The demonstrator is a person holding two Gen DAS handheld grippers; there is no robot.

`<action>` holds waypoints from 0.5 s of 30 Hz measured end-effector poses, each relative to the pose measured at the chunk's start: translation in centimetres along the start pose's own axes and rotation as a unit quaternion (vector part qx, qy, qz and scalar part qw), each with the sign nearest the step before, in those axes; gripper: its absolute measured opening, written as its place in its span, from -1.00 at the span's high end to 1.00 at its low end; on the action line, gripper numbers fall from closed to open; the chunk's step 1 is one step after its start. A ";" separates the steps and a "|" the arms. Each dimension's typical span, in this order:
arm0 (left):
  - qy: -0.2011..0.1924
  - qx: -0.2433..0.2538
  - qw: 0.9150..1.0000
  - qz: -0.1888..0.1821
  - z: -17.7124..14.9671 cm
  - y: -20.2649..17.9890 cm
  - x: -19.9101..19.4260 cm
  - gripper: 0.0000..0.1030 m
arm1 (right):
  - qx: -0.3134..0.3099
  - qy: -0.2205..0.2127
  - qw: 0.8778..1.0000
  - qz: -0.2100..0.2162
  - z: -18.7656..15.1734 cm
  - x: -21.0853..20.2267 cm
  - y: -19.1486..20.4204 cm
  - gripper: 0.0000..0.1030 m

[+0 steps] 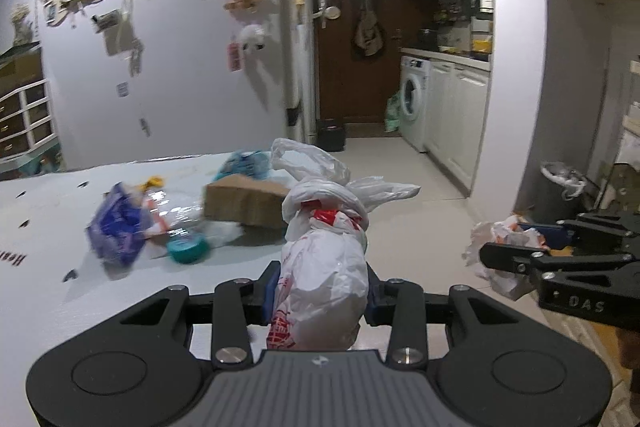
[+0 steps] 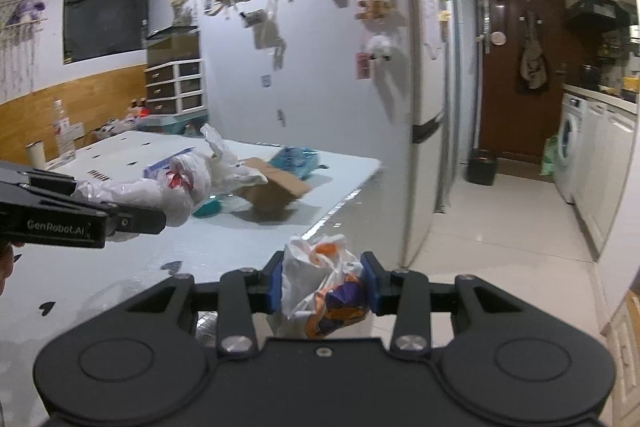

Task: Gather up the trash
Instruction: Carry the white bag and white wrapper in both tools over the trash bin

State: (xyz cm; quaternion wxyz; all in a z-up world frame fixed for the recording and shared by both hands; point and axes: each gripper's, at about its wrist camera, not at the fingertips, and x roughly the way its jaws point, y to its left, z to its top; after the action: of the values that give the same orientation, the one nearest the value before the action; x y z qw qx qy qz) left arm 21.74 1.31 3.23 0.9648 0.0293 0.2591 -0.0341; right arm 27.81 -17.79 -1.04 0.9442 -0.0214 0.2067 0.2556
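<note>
My left gripper (image 1: 322, 293) is shut on a knotted white plastic bag with red print (image 1: 326, 251), held above the white table's edge. The same bag (image 2: 176, 187) and the left gripper show at the left of the right wrist view. My right gripper (image 2: 323, 287) is shut on a crumpled white, orange and purple wrapper bag (image 2: 324, 287); it also shows at the right of the left wrist view (image 1: 504, 247). On the table (image 1: 48, 287) lie a brown cardboard box (image 1: 240, 201), a blue-purple wrapper (image 1: 118, 227), a teal lid (image 1: 187, 250) and a blue bag (image 1: 244, 163).
A grey trash bin with a white liner (image 1: 560, 191) stands on the floor at the right. A small black bin (image 2: 482, 167) sits by the brown door. A fridge side (image 2: 320, 67) rises behind the table. A washing machine (image 1: 414, 103) and cabinets line the corridor.
</note>
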 end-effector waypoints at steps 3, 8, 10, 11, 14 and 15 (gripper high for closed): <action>-0.002 0.008 1.000 -0.014 0.2 -2.2 -0.1 0.21 | 0.004 -0.004 1.000 -0.012 -0.4 -1.4 -1.1 0.21; -0.003 0.018 0.999 -0.029 0.0 -5.4 0.3 0.21 | 0.014 -0.009 0.999 -0.032 -1.0 -3.5 -2.9 0.21; -0.001 0.016 0.999 -0.036 -0.2 -6.5 0.6 0.21 | 0.019 -0.011 0.999 -0.041 -1.3 -4.3 -3.8 0.21; 0.001 0.015 0.999 -0.041 -0.3 -7.0 0.7 0.21 | 0.022 -0.011 0.999 -0.046 -1.5 -4.7 -4.3 0.21; 0.002 0.016 0.999 -0.051 -0.7 -8.8 1.3 0.21 | 0.029 -0.012 0.997 -0.064 -2.0 -5.8 -5.6 0.21; 0.002 0.017 0.998 -0.053 -0.7 -9.4 1.5 0.21 | 0.031 -0.012 0.997 -0.069 -2.2 -6.1 -6.0 0.21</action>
State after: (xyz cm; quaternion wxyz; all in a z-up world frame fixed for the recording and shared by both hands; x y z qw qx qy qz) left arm 21.92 -8.03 1.50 0.9605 0.0319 0.2614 -0.0900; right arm 25.15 -26.23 -1.02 0.9622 -0.0038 0.2013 0.1834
